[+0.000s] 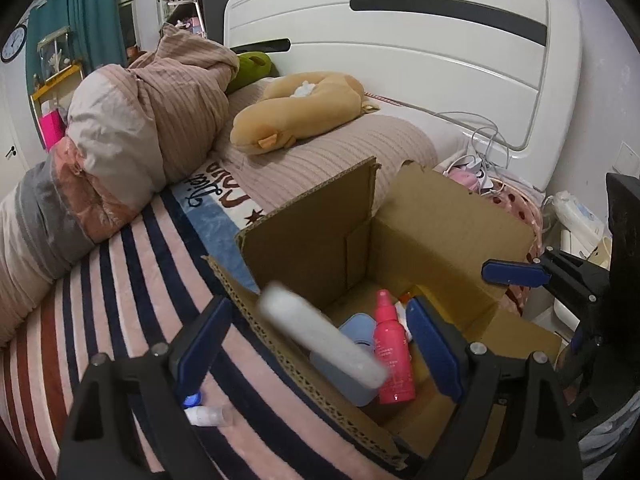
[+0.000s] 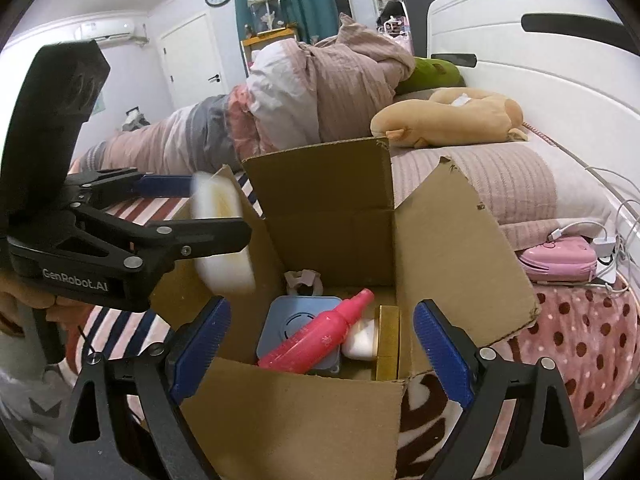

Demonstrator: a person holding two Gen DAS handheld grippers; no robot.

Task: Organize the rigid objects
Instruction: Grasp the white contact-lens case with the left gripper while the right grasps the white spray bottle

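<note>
Between open left claw (image 1: pixel 320 344) fingers: blurred white object (image 1: pixel 324 336).

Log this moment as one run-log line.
left gripper: open, blurred white object between fingers | right gripper: open, empty | cardboard box: pink spray bottle, blue container inside

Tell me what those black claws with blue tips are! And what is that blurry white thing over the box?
Those are two hand-held grippers, one in each of a person's hands, each with a camera looking along its fingers. One picture comes from the left gripper, the other from the right gripper. Both are open at a brown cardboard box on a striped bed blanket. Inside lie a pink spray bottle and a blue-grey square plastic container. The blurred white block between the left fingers is probably dropping in.
</note>
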